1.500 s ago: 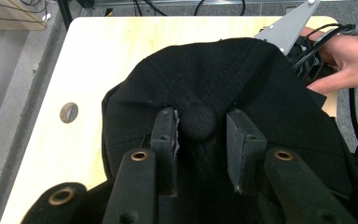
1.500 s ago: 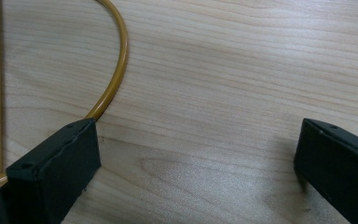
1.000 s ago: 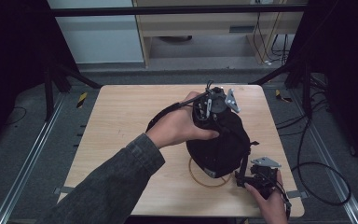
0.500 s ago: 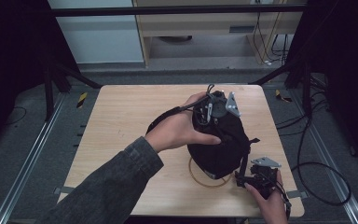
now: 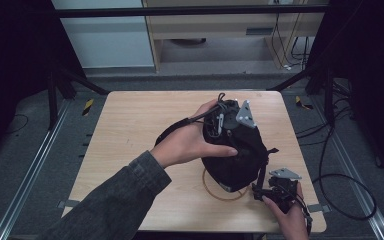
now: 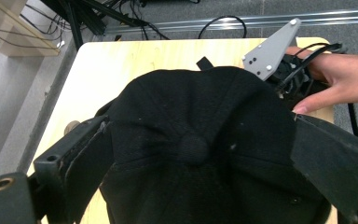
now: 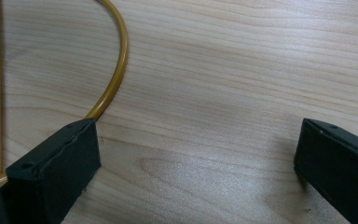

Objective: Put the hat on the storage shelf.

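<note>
A black cap [image 5: 235, 160] sits on a stand with a gold wire ring base [image 5: 215, 190] at the table's right middle. My left gripper [image 5: 221, 126] is on top of the cap, pointing down at it. In the left gripper view its jaws have just been opening and now stand wide, with the cap's crown [image 6: 196, 140] and button between them and the pads not pressing it. My right gripper [image 5: 260, 191] rests low at the near right corner. It is open [image 7: 196, 126] over bare wood, its left jaw beside the gold ring [image 7: 116, 60].
The wooden table [image 5: 130, 130] has bare room to the left and far side of the cap. Black cables trail on the floor to the right [image 5: 345, 190]. A cabinet [image 5: 220, 30] stands beyond the table.
The left hand with its gripper has shifted slightly nearer over the cap. The right hand has kept still.
</note>
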A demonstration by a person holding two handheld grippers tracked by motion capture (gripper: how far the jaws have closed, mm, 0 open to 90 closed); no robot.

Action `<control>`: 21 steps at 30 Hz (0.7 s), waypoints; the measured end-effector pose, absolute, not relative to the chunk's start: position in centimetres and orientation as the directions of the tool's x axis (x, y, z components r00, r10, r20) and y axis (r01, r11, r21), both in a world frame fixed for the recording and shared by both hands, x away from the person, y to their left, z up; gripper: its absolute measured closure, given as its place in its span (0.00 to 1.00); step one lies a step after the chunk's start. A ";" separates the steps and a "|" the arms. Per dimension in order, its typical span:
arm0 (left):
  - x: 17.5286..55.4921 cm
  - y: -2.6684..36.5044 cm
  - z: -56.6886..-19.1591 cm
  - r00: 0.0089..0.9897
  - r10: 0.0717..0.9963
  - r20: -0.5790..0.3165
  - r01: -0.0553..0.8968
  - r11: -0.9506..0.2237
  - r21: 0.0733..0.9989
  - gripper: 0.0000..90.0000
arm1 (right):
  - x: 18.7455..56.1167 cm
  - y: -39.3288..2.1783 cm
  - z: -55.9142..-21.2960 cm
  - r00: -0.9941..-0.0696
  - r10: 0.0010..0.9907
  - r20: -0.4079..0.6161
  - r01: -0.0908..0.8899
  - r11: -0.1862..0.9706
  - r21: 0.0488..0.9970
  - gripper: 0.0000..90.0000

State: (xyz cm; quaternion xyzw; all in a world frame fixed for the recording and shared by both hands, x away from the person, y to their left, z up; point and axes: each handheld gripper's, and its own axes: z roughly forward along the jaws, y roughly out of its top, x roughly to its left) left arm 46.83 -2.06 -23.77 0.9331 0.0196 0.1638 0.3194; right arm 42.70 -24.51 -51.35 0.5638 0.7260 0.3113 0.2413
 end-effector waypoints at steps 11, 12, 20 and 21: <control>45.2 0.5 -23.4 0.941 0.153 0.300 -0.089 -0.746 0.660 0.05 | 42.7 -24.5 -51.3 -0.250 0.968 -0.003 0.668 0.174 0.723 0.00; 45.1 0.8 -23.4 0.940 0.159 0.303 -0.089 -0.741 0.666 0.04 | 42.7 -24.5 -51.3 -0.250 0.968 -0.003 0.668 0.174 0.723 0.00; 44.5 2.8 -23.4 0.940 0.172 0.293 -0.092 -0.701 0.707 0.05 | 42.7 -24.5 -51.3 -0.250 0.968 -0.005 0.667 0.176 0.724 0.00; 44.5 3.1 -23.4 0.942 0.179 0.285 -0.086 -0.690 0.718 0.05 | 42.7 -24.5 -51.3 -0.250 0.968 -0.005 0.667 0.176 0.724 0.00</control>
